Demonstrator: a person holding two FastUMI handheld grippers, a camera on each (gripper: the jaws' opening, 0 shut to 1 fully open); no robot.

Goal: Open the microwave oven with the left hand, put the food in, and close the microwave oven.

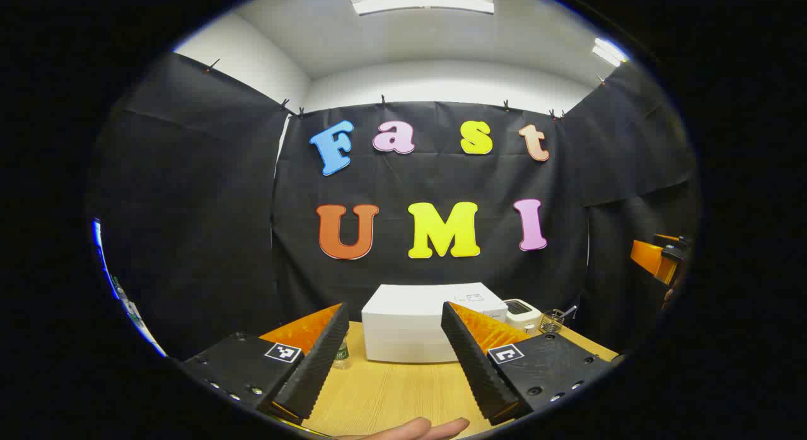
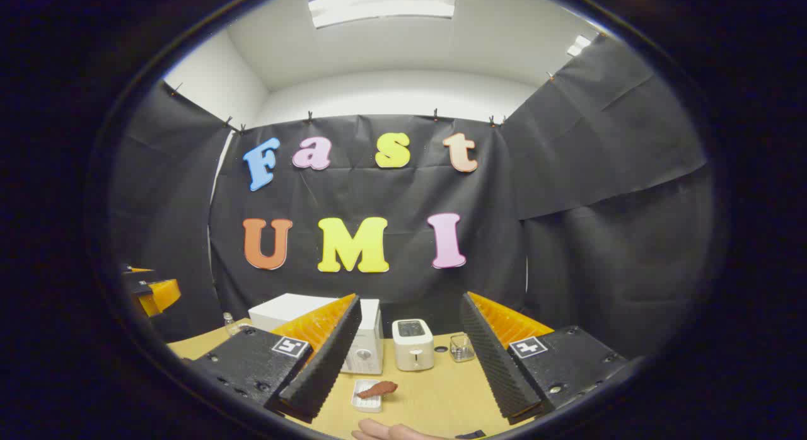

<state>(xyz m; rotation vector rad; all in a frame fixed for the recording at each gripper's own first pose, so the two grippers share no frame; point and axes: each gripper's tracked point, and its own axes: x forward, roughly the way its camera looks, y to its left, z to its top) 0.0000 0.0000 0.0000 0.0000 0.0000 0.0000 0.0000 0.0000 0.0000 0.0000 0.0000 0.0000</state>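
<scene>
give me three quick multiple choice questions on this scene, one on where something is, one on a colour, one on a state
1. Where is the toaster?
A. right of the microwave
B. on top of it
C. inside it

2. What colour is the microwave?
A. black
B. white
C. red

3. How is the left gripper?
A. shut on the food
B. shut on the door
C. open

Answers:
1 A, in the right gripper view it stands on the table beside the microwave.
2 B, its casing is white.
3 C, its fingers stand apart with nothing between.

Both views toward microwave (image 1: 410, 326); seemingly distant
</scene>
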